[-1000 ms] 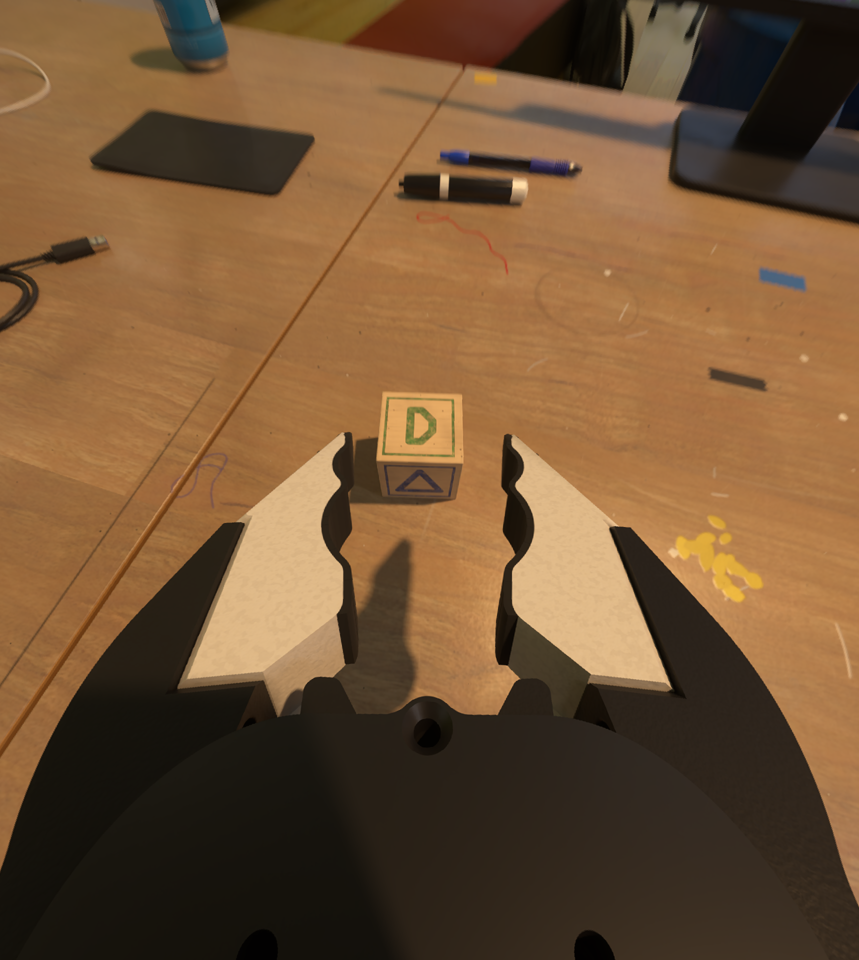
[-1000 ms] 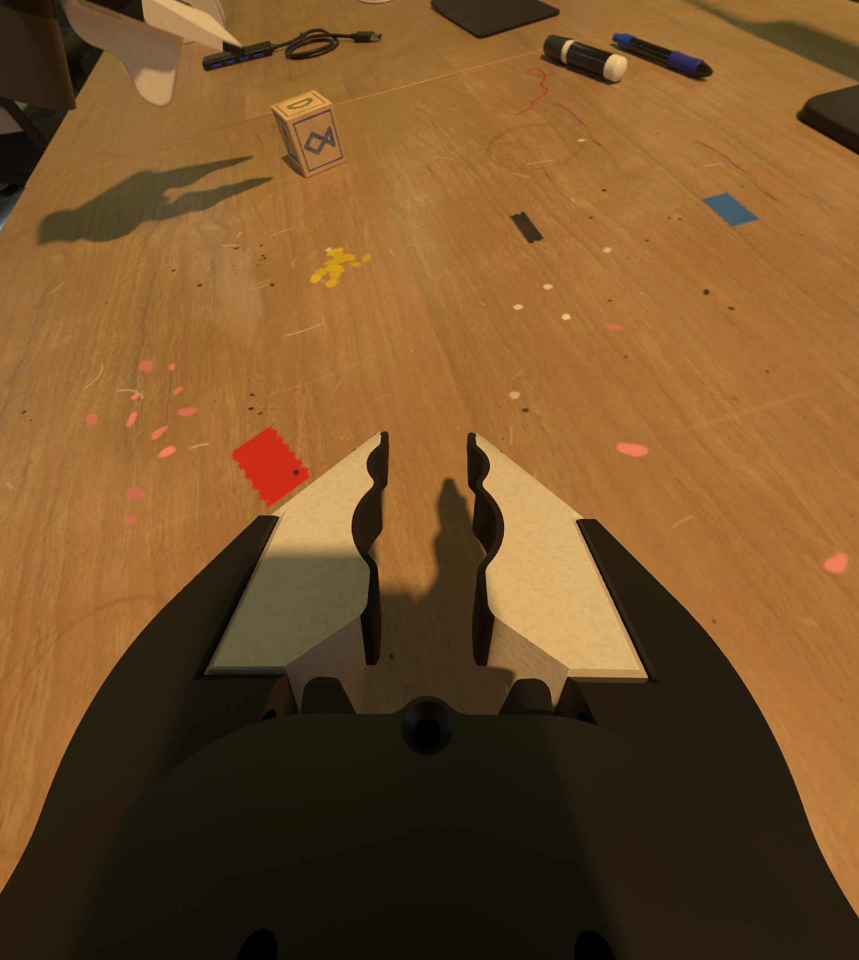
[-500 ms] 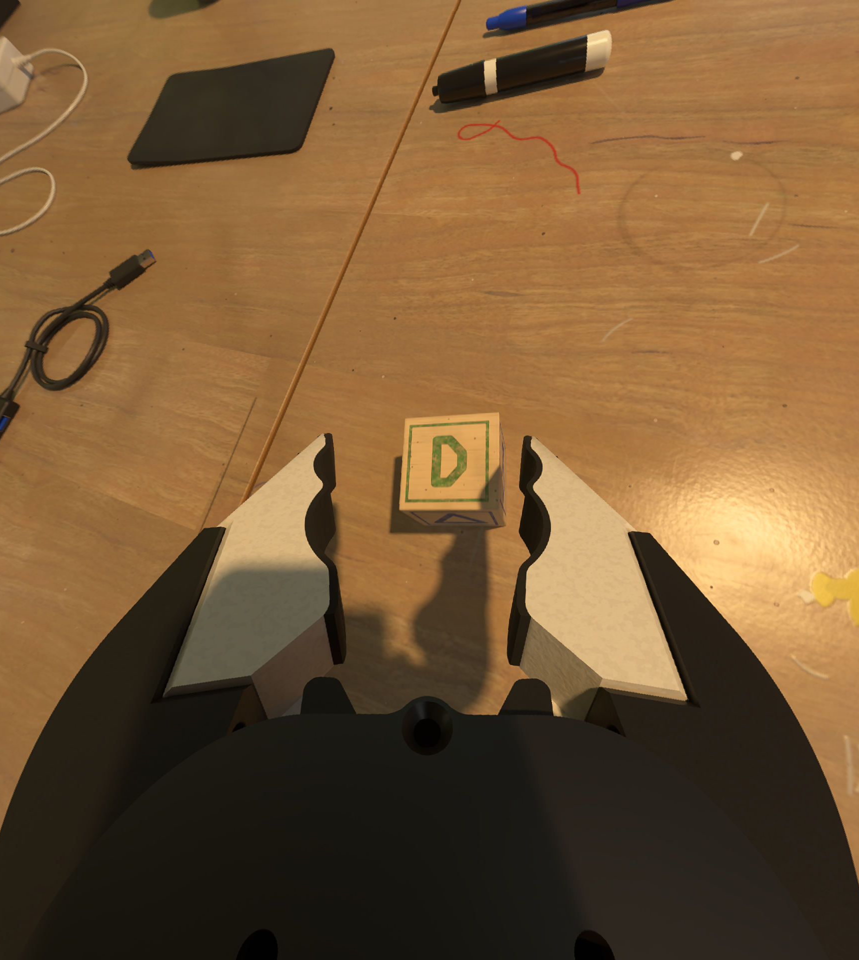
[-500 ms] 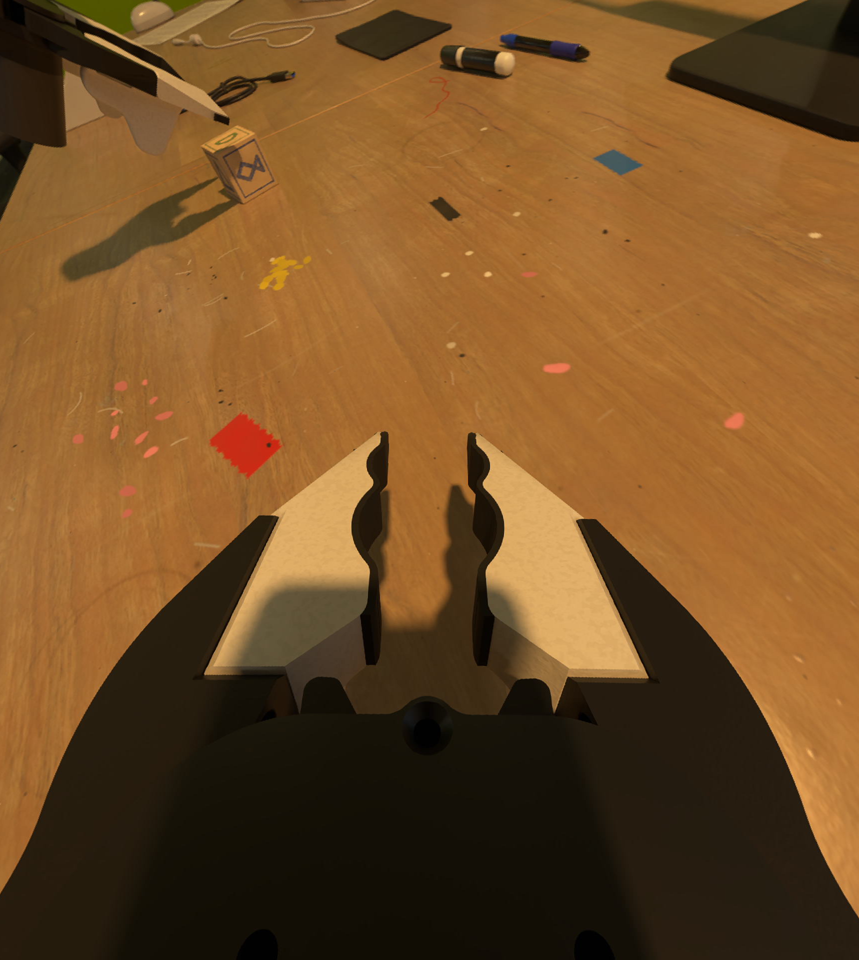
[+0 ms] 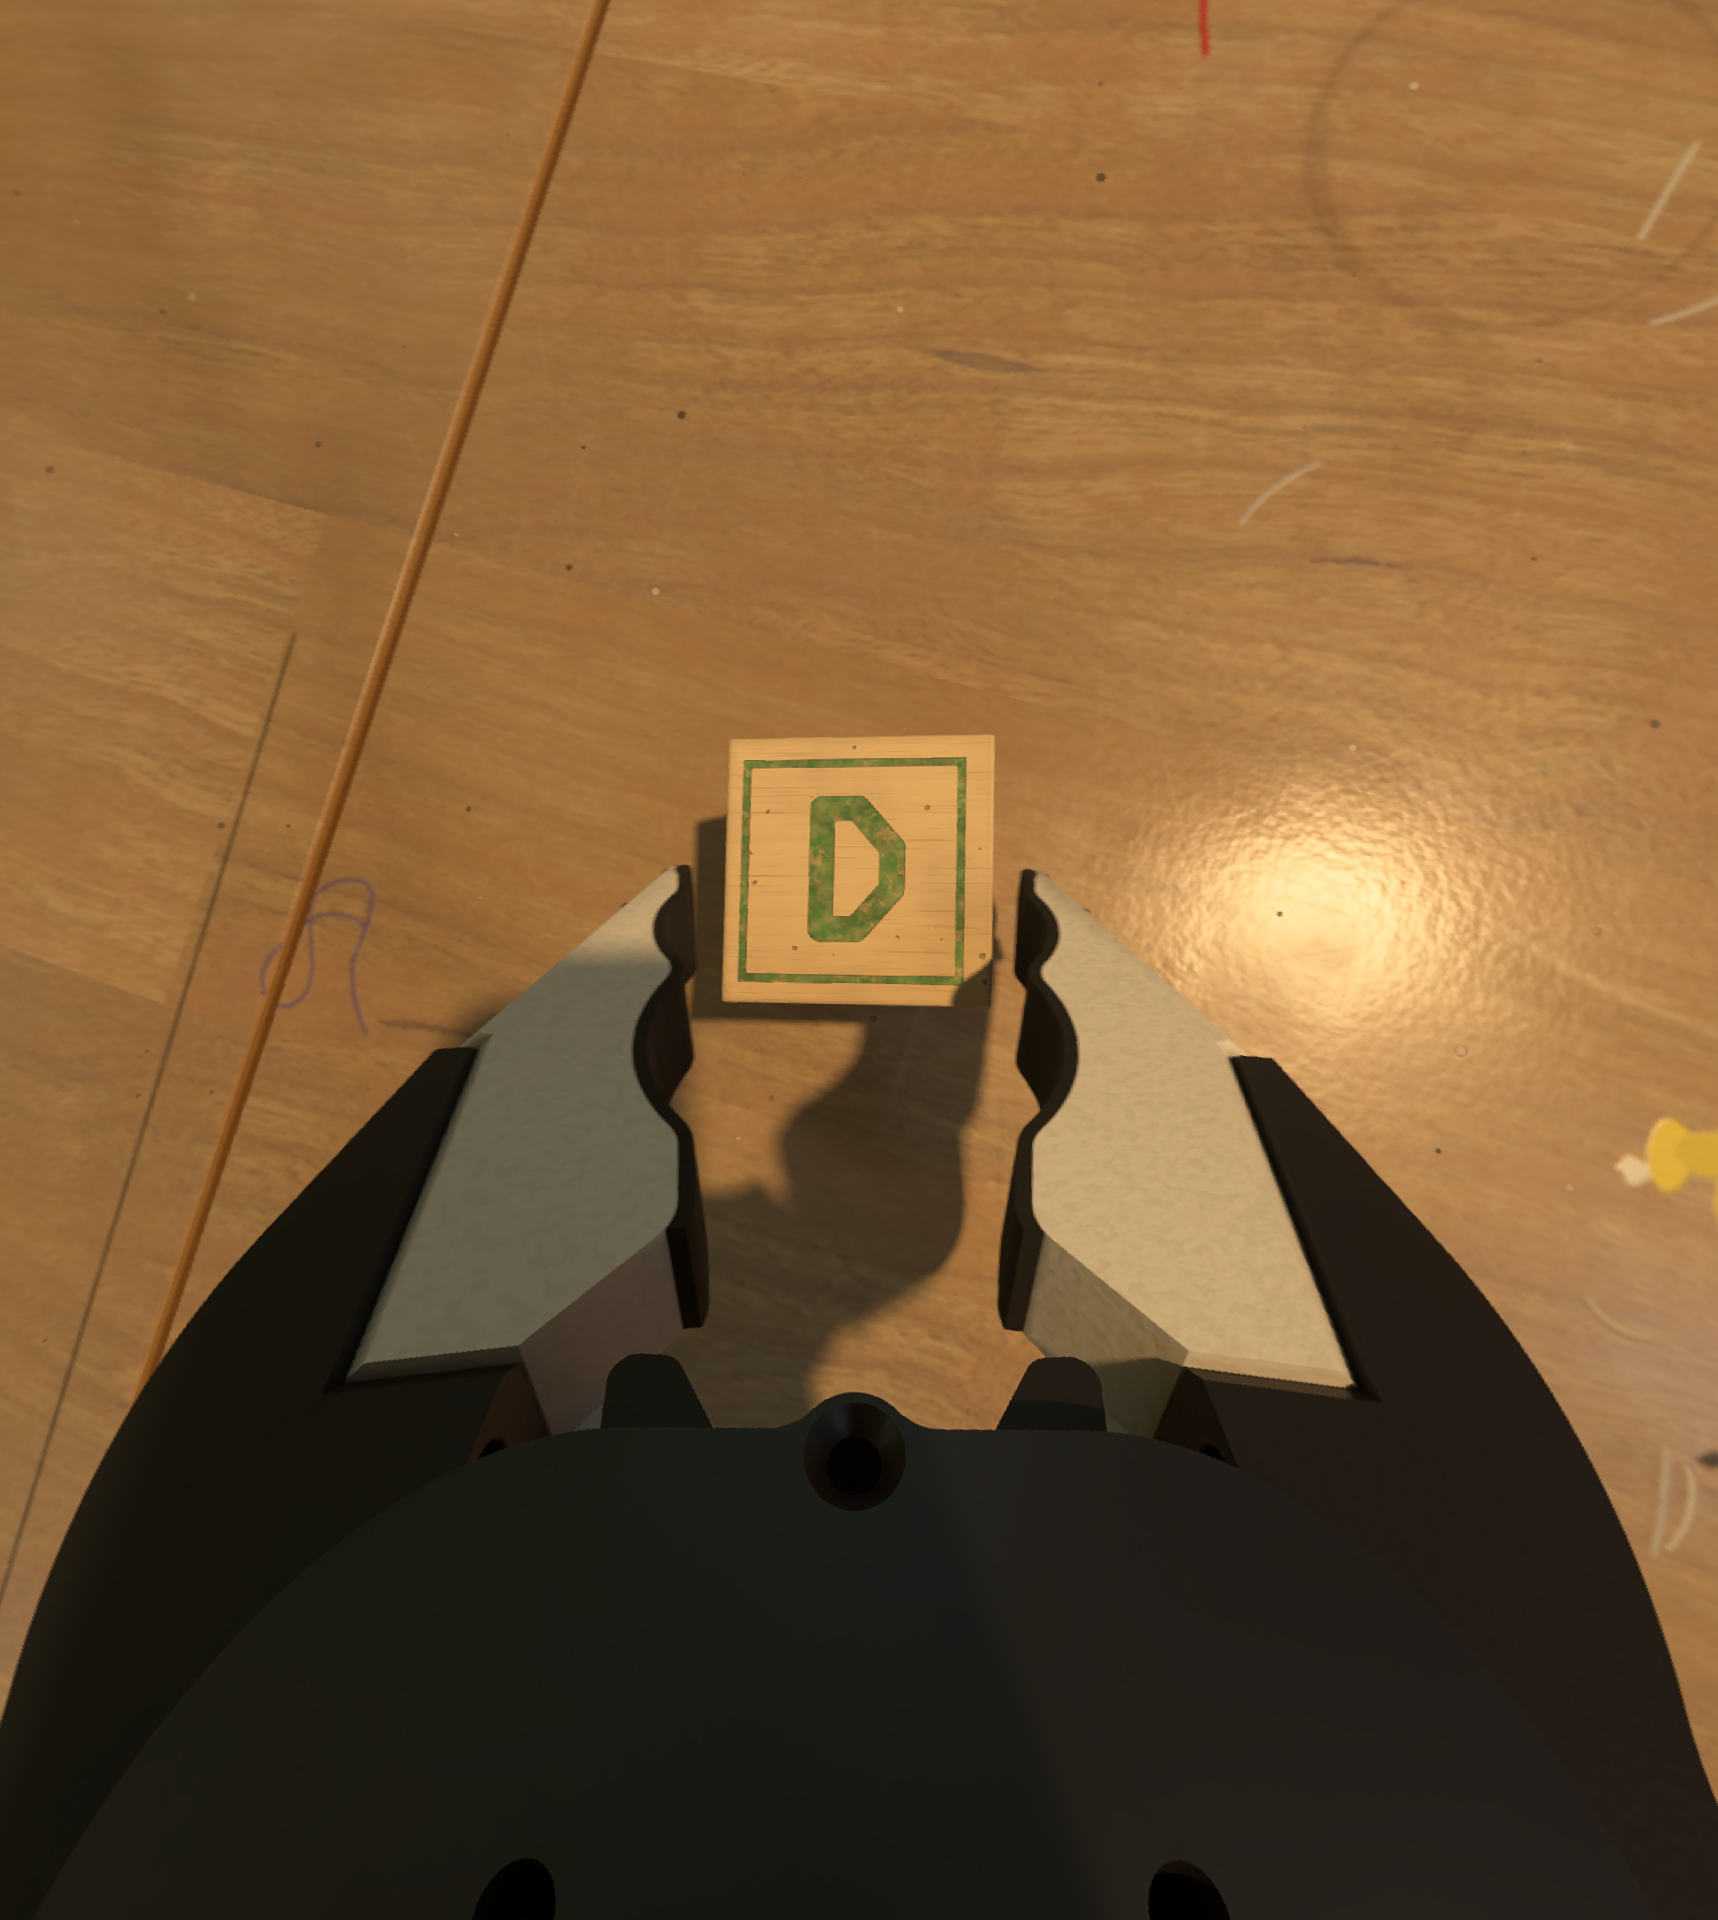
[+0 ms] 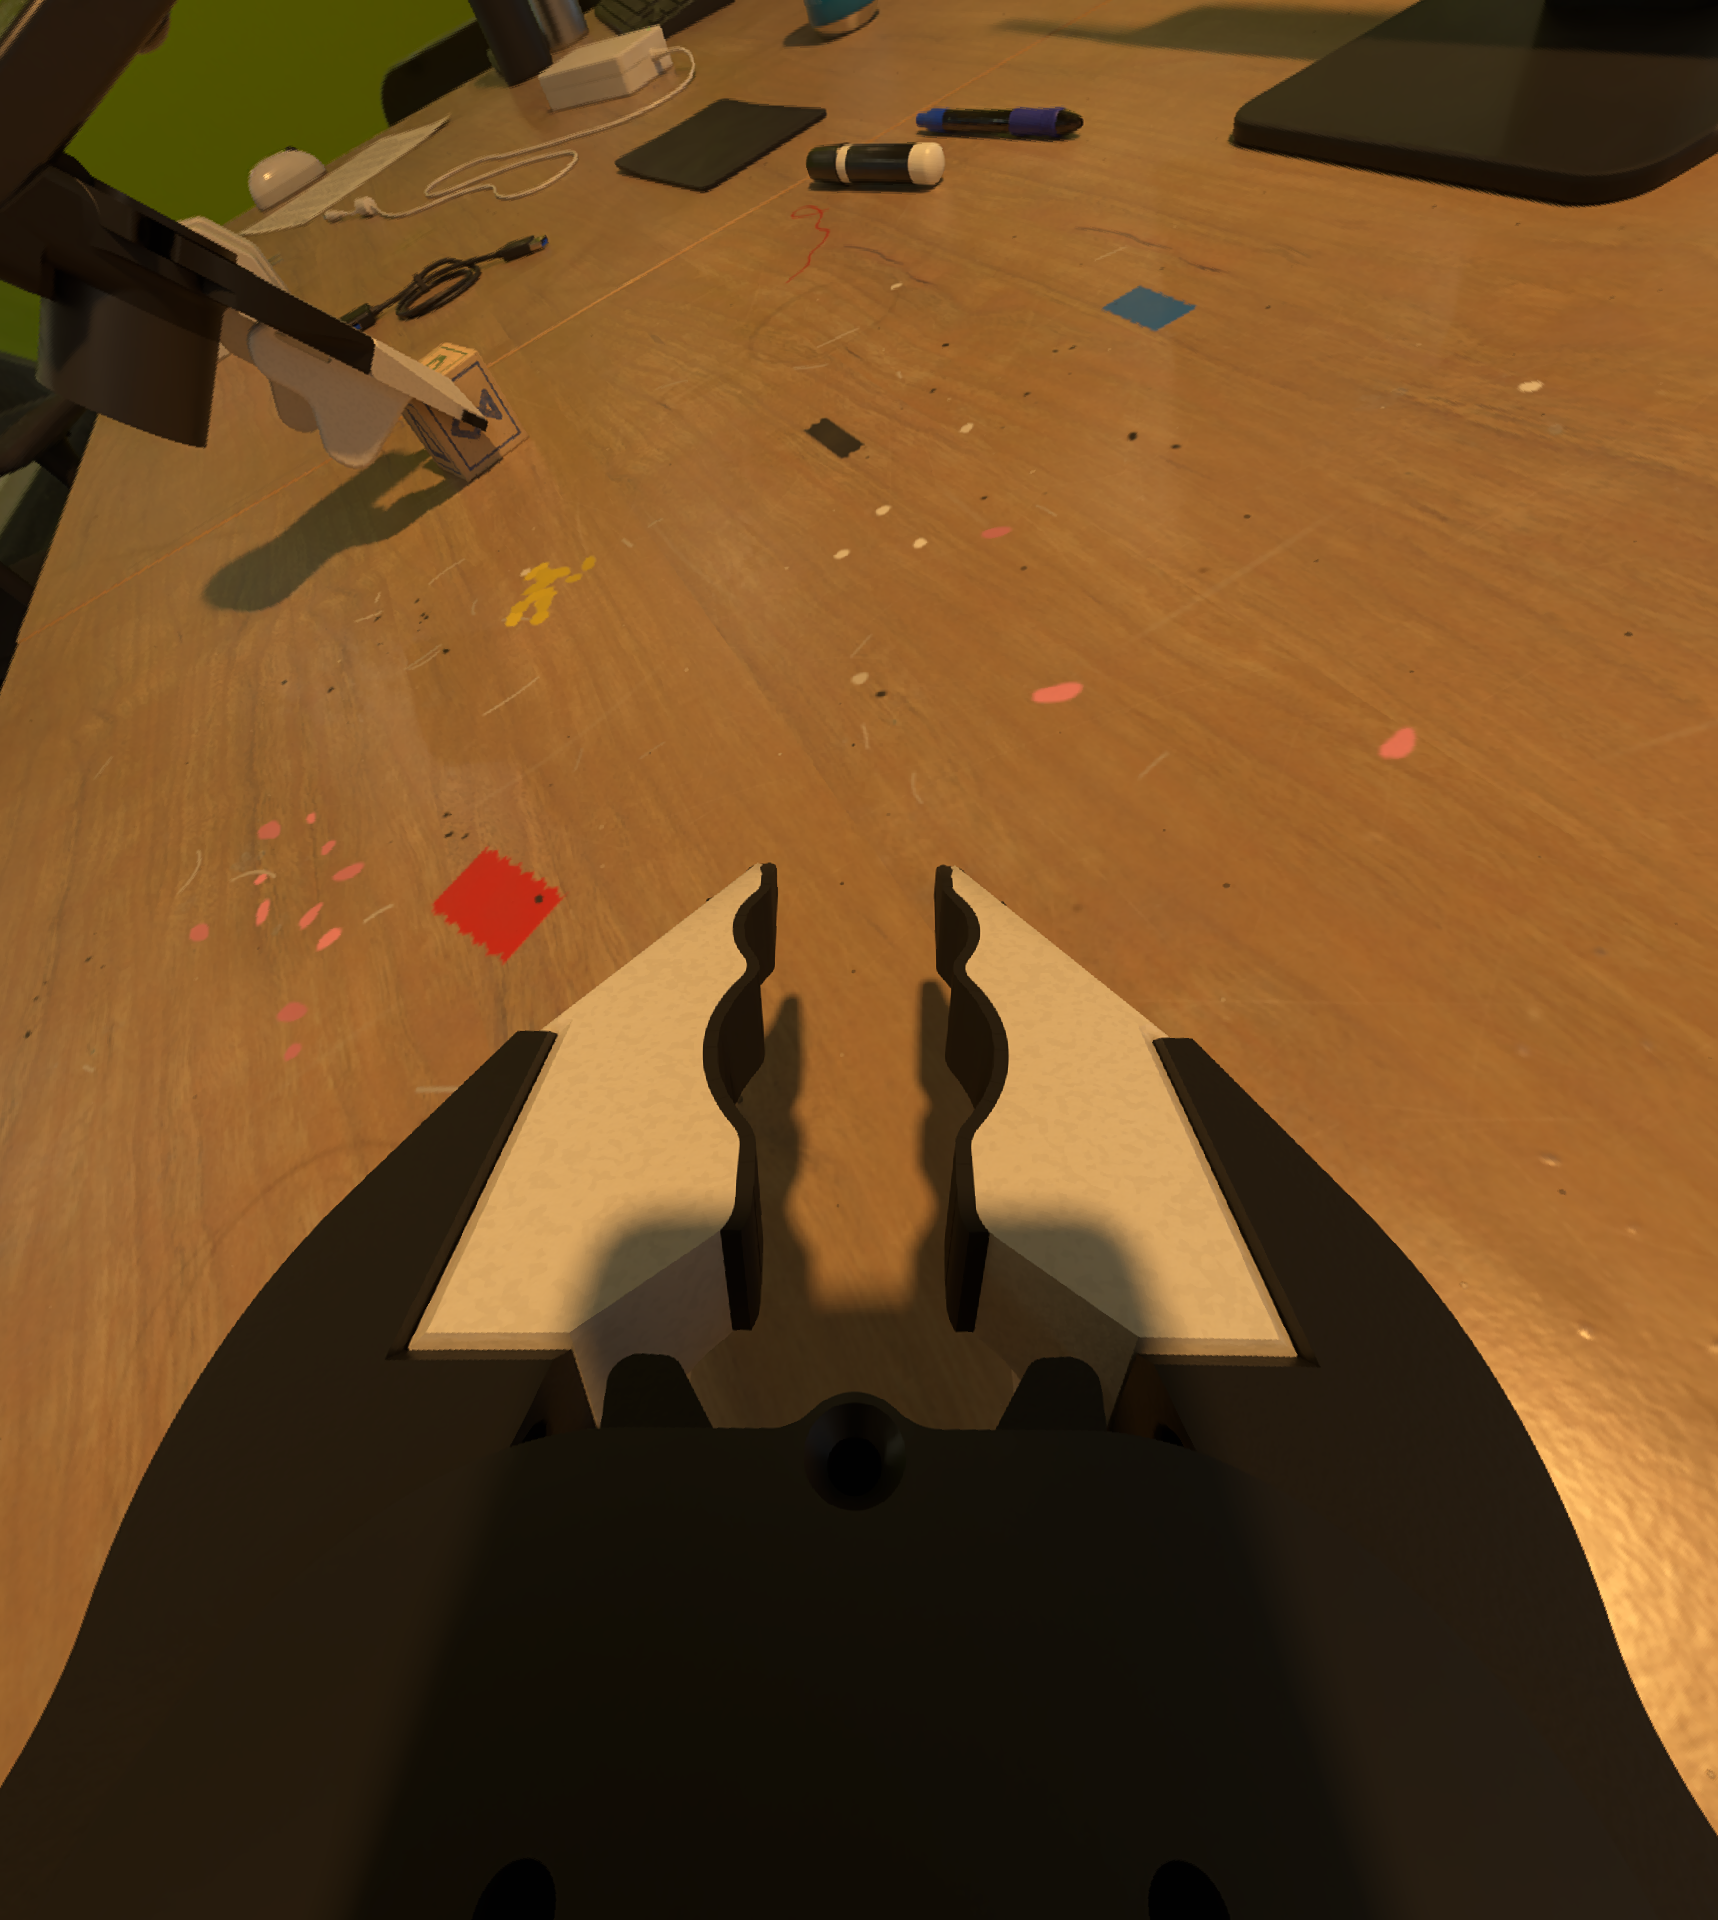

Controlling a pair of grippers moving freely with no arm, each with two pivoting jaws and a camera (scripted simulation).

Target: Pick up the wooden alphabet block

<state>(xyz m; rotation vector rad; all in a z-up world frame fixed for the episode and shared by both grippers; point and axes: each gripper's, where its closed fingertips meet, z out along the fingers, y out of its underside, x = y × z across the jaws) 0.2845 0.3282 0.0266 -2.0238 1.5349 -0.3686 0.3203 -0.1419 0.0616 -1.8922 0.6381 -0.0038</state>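
Observation:
A wooden alphabet block [image 5: 860, 871] with a green framed letter on top sits on the wooden desk. My left gripper [image 5: 853, 883] is open and points steeply down, with its two fingertips on either side of the block and small gaps on both sides. In the right wrist view the block [image 6: 474, 431] stands far off at the upper left, partly hidden by the left gripper [image 6: 424, 405]. My right gripper [image 6: 855, 878] is open and empty, low over the desk, far from the block.
A seam [image 5: 387, 644] runs through the desk left of the block. In the right wrist view, a black marker [image 6: 874, 164], a blue pen [image 6: 1000, 122], a black pad [image 6: 720, 142], a coiled cable [image 6: 439, 283] and a monitor base [image 6: 1520, 104] lie at the far end.
My left gripper has tilted down and dropped around the block, so its fingertips now flank it. My right gripper has drawn back a little and stayed open.

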